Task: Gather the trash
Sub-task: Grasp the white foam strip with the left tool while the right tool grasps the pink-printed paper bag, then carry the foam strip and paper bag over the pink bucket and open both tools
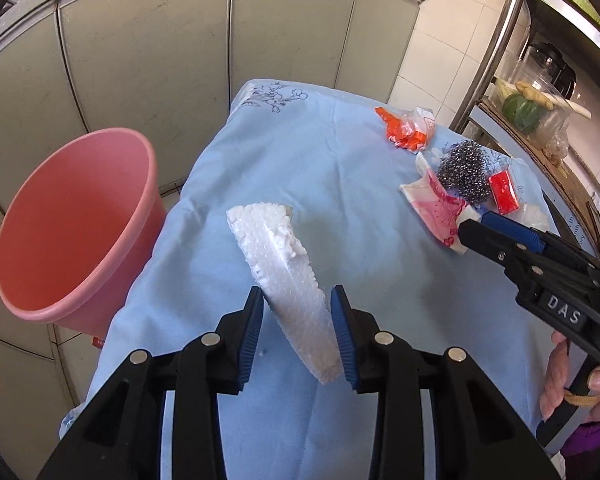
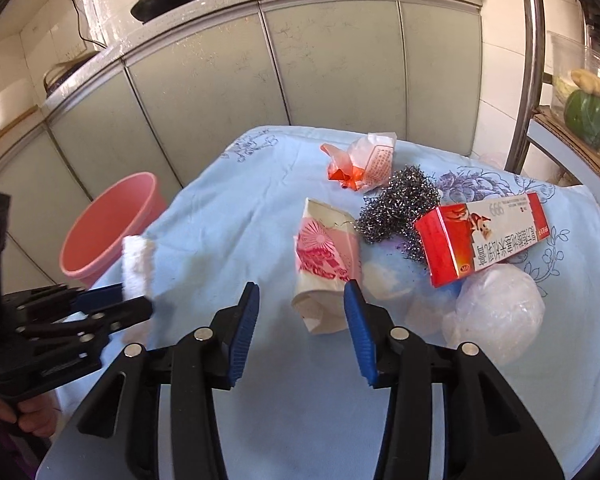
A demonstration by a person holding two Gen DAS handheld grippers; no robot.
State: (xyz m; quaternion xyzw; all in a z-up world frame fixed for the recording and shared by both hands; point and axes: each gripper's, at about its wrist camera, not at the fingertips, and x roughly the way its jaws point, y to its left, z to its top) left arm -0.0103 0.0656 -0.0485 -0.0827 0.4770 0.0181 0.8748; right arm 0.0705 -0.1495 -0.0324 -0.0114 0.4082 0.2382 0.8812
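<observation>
left gripper (image 1: pixel 296 320) fingers clamp the foam chunk (image 1: pixel 284 256), lifted beside the empty pink bucket (image 1: pixel 76 224). right gripper (image 2: pixel 300 320) gapes empty before the pink carton (image 2: pixel 324 264). scourer (image 2: pixel 400 208), red box (image 2: pixel 480 236), wrapper (image 2: pixel 360 160) wait on the bench (image 2: pixel 228 220).

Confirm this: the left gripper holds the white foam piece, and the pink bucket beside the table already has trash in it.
Not quite. The left gripper does hold the white foam piece, but the pink bucket shows nothing inside; the left wrist view looks straight into it.
</observation>
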